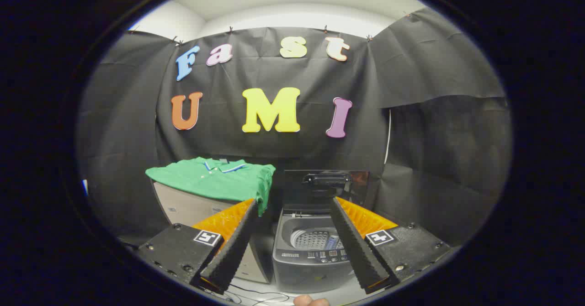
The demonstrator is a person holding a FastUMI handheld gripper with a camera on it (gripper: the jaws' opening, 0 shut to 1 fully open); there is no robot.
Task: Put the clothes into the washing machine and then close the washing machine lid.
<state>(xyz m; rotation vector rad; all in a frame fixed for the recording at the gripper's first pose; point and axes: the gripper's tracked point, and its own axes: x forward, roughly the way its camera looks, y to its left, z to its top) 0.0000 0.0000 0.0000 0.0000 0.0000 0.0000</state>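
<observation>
A folded green polo shirt (215, 178) lies on top of a pale box (183, 208), beyond my left finger. To its right stands a small grey top-loading washing machine (307, 260) with its lid (327, 185) raised upright at the back and the perforated drum (311, 238) visible inside. My gripper (292, 203) is open, its two fingers (235, 242) spread wide with nothing between them. The machine sits just ahead of and between the fingers; the shirt is ahead to the left.
Black cloth walls close in the booth behind and on both sides. Thin cables (256, 294) trail on the white floor in front of the machine. Part of a hand (311, 301) shows below the fingers.
</observation>
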